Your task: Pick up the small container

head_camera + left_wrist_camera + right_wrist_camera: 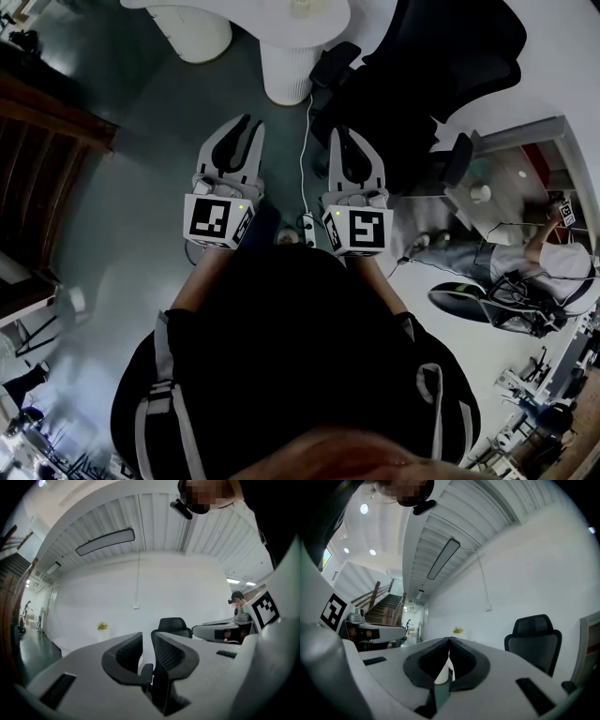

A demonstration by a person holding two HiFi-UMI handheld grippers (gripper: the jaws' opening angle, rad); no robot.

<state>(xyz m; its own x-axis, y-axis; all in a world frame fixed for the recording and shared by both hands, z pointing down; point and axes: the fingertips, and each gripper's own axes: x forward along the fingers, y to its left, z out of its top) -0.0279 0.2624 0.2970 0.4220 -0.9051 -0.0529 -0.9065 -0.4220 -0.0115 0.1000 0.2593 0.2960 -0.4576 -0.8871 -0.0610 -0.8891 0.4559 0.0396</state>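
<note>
My left gripper [249, 124] [146, 641] has its jaws a narrow gap apart with nothing between them. My right gripper [349, 133] [449, 640] has its jaws closed tip to tip, also empty. I hold both level at my chest, side by side and pointing out over the floor, which I judge a waiting pose, since no view shows the small container, unless it sits on the white table [244, 14] ahead.

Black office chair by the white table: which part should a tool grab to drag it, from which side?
Likely the armrest pad nearest the table leg: a narrow flat bar jutting out at the side of the chair, so jaws can span its width. Come from above with the right tool, which is closer; it is shut now and must open first.
</note>
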